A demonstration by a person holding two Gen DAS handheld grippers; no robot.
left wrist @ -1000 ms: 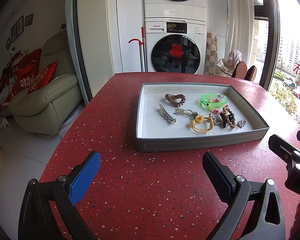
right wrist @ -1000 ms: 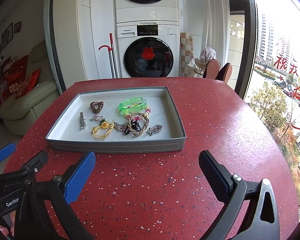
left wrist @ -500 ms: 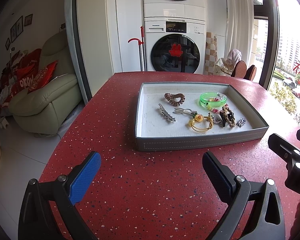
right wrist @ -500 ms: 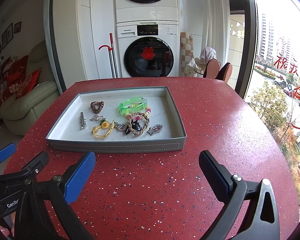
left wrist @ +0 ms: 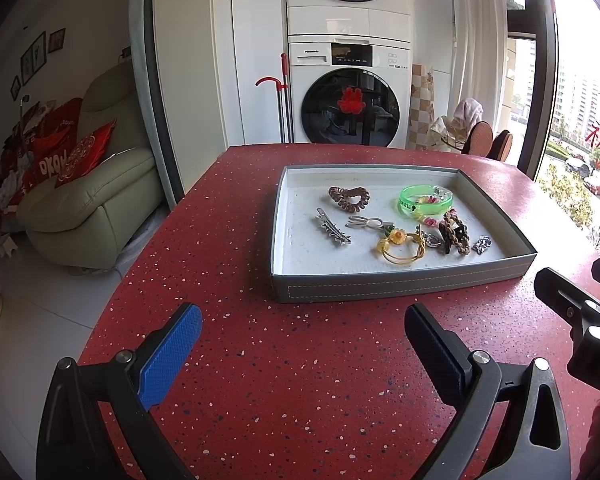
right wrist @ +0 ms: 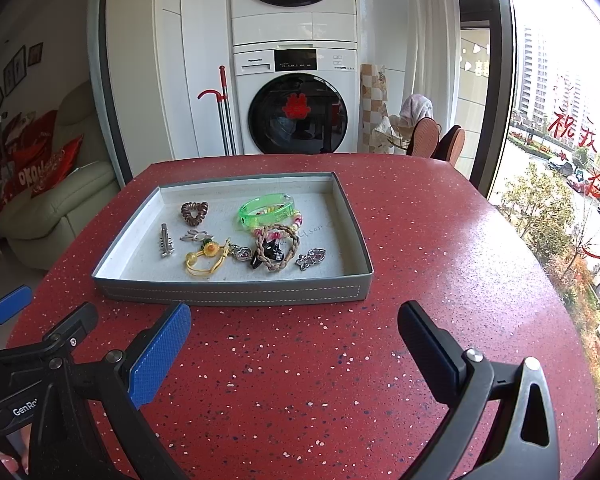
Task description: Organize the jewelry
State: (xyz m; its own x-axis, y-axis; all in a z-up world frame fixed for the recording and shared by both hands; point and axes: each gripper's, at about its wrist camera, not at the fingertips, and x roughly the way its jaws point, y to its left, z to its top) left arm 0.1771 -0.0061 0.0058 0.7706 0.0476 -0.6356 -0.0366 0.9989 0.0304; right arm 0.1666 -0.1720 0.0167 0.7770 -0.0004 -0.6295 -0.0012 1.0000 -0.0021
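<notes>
A grey tray (left wrist: 400,286) (right wrist: 236,294) sits on the red speckled table and holds several jewelry pieces: a green bangle (left wrist: 425,200) (right wrist: 266,210), a brown coil hair tie (left wrist: 349,197) (right wrist: 194,212), a silver clip (left wrist: 332,232) (right wrist: 166,240), a yellow flower bracelet (left wrist: 401,246) (right wrist: 206,259), a braided bracelet (left wrist: 456,232) (right wrist: 276,246) and a silver brooch (left wrist: 482,245) (right wrist: 311,258). My left gripper (left wrist: 302,340) is open and empty in front of the tray. My right gripper (right wrist: 294,338) is open and empty, also in front of it.
The table's left edge (left wrist: 140,248) drops to a white floor with a cream sofa (left wrist: 92,196). Stacked washing machines (left wrist: 348,92) stand behind the table. A window (right wrist: 560,140) runs along the right side.
</notes>
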